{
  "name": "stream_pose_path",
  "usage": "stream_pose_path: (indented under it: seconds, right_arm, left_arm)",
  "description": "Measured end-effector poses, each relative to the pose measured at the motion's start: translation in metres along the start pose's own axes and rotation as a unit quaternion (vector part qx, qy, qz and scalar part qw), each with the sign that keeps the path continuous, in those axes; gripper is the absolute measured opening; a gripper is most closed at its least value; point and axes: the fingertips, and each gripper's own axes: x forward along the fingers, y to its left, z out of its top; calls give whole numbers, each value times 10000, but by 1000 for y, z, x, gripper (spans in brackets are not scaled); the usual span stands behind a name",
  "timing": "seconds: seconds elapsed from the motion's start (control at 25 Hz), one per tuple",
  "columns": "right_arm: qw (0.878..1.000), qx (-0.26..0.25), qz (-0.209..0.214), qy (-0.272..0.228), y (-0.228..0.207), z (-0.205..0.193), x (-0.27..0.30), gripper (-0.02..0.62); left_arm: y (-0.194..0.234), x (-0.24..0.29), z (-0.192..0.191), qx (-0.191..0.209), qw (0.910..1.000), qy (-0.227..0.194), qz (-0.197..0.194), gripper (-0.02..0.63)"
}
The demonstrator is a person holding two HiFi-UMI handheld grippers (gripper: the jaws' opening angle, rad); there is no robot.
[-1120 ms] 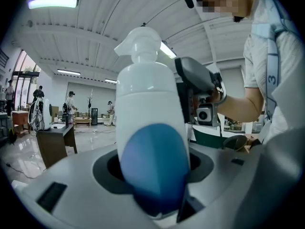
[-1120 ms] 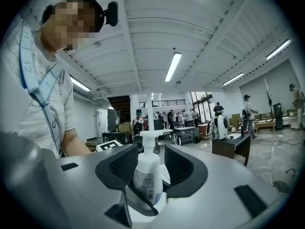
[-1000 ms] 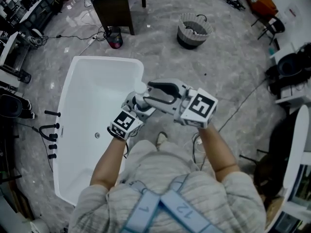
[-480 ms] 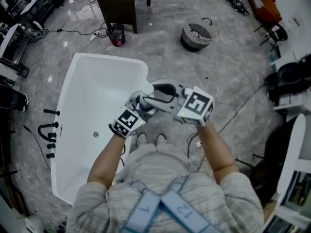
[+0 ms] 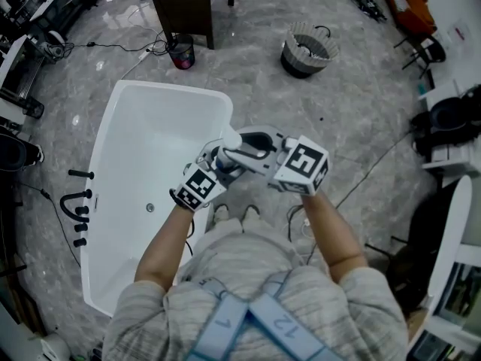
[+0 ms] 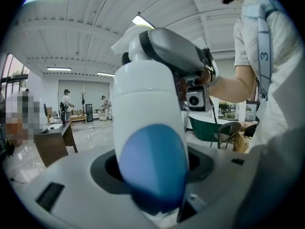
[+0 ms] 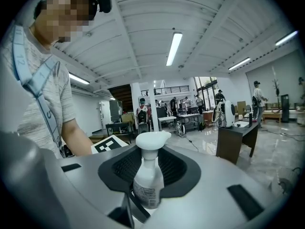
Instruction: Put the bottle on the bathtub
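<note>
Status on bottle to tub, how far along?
Done: the bottle is lifted, gripped by the left claw by the bathtub rim. In hand: the right claw has just been closing, bottle between its jaws; I can't tell if it presses yet. Left: set the bottle on the bathtub and let go.

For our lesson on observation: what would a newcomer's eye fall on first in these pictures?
A white spray bottle sits at the head view's centre. The left gripper grips it, and the right gripper has just been closing its jaws with it between them. Below them, left of centre, lies a big white bathtub.
</note>
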Motion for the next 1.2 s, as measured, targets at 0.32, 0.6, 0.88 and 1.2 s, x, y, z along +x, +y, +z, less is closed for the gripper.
stream_pose_path:
  seconds: [0.32, 0.6, 0.88, 1.2]
  right_arm:
    - [9997, 59, -111, 206, -3, -9, 18, 114]
    - [9981, 5, -396, 482, -11, -31, 34, 114]
    - [9973, 54, -395, 617, -14, -43, 47, 114]
    - [9970, 124, -358, 673, -17, -60, 58, 114]
  left_arm:
    - [12, -11, -22, -236, 9990, 371, 116, 259]
    - [33, -35, -39, -482, 9967, 435, 479, 281]
    - [38, -37, -30, -529, 9961, 338, 612, 279]
    - [39, -24, -49, -515, 9946, 769, 478, 252]
